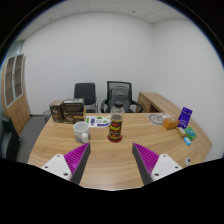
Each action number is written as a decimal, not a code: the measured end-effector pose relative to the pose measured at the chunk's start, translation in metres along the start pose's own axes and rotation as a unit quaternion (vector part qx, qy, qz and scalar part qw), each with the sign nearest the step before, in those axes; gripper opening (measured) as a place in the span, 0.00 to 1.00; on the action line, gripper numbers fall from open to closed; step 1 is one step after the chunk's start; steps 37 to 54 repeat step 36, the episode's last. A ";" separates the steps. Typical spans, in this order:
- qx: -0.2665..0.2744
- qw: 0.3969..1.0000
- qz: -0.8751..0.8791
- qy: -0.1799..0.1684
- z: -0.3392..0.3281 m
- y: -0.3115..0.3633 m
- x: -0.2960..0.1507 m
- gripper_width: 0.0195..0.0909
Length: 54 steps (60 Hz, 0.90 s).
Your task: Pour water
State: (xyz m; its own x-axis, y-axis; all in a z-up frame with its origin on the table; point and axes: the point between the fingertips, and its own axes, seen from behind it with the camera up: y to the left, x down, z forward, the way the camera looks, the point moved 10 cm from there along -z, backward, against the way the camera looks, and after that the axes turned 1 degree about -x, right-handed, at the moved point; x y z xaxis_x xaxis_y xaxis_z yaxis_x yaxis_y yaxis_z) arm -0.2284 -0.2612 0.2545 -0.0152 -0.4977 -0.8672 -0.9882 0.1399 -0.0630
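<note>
Amber jar (pixel 116 127) upright mid-table, white cup (pixel 81 131) beside it.

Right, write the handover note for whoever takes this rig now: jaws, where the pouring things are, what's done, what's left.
Gripper: jaws open, holding nothing, above the near part of the wooden table.
Dark jar: upright on the table, well beyond the fingers, about in line with the gap between them.
White cup: on the table just left of the jar, apart from it.
Also there: brown boxes at the back left, a purple box at the right, two office chairs behind the table.
Done: nothing visibly; neither vessel is held.
Left: approach, grasp the pouring vessel, pour. Water levels cannot be made out.
</note>
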 end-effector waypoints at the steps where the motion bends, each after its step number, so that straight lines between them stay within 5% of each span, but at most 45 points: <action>1: 0.001 1.000 0.000 0.002 -0.008 0.002 0.002 0.93; 21: 0.010 1.000 -0.010 0.018 -0.107 0.024 0.033 0.92; 54: 0.019 1.000 -0.003 0.017 -0.119 0.022 0.035 0.93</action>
